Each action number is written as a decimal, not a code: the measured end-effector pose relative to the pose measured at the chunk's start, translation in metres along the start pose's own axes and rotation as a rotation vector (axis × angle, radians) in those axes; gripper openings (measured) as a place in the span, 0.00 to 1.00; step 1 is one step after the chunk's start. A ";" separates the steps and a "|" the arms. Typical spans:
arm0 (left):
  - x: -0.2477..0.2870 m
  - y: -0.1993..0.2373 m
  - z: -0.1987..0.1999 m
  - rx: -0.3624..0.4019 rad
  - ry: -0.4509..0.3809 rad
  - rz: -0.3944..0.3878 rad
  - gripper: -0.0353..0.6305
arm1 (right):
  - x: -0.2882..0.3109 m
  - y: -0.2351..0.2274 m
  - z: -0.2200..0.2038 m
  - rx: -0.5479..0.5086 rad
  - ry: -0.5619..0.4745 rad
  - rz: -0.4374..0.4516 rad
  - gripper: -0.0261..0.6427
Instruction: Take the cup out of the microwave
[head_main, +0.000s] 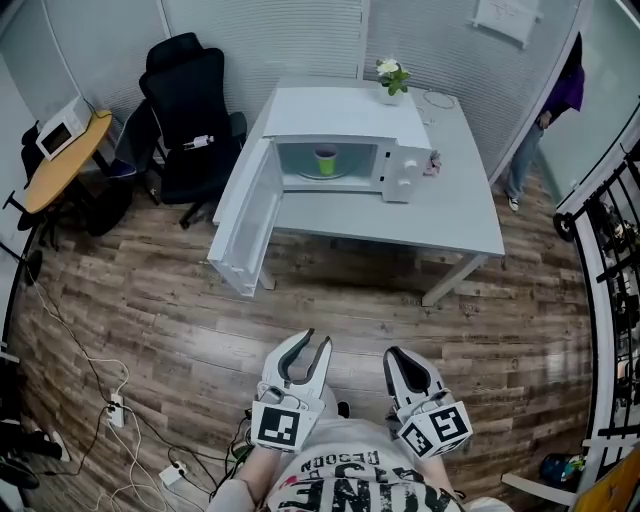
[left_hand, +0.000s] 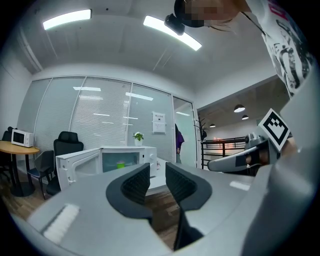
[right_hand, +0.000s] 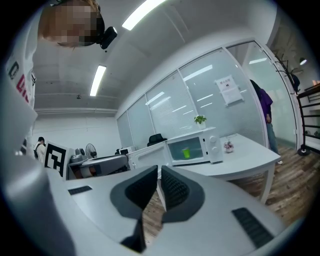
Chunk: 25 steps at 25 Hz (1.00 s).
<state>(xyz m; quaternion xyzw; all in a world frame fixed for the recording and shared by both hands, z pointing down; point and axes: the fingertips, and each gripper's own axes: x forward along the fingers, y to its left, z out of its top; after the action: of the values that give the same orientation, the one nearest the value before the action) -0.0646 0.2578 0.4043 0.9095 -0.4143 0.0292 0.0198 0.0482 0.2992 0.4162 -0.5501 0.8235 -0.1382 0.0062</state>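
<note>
Head view shows the small green cup (head_main: 326, 160) inside the white microwave (head_main: 405, 172) on the far table (head_main: 455, 220), the left gripper (head_main: 312, 345) open and empty and the right gripper (head_main: 397, 356) closed on nothing, both near the person, so a careless reach might clip the left-swung door (head_main: 245, 215) or tip the cup.

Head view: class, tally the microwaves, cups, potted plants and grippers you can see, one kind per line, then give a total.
Microwave: 2
Cup: 1
Potted plant: 1
Gripper: 2
Total: 6
</note>
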 end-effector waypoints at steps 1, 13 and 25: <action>0.005 0.005 -0.001 -0.003 -0.002 -0.002 0.21 | 0.006 -0.002 0.001 0.001 0.000 -0.003 0.08; 0.065 0.072 0.007 0.024 0.007 -0.065 0.18 | 0.094 -0.023 0.031 0.016 -0.002 -0.010 0.08; 0.073 0.129 -0.002 -0.043 0.033 -0.045 0.18 | 0.153 -0.014 0.032 0.034 -0.010 -0.006 0.08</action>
<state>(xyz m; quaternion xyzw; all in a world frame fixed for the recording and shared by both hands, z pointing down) -0.1147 0.1183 0.4130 0.9172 -0.3941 0.0345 0.0469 0.0054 0.1486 0.4100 -0.5532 0.8193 -0.1496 0.0191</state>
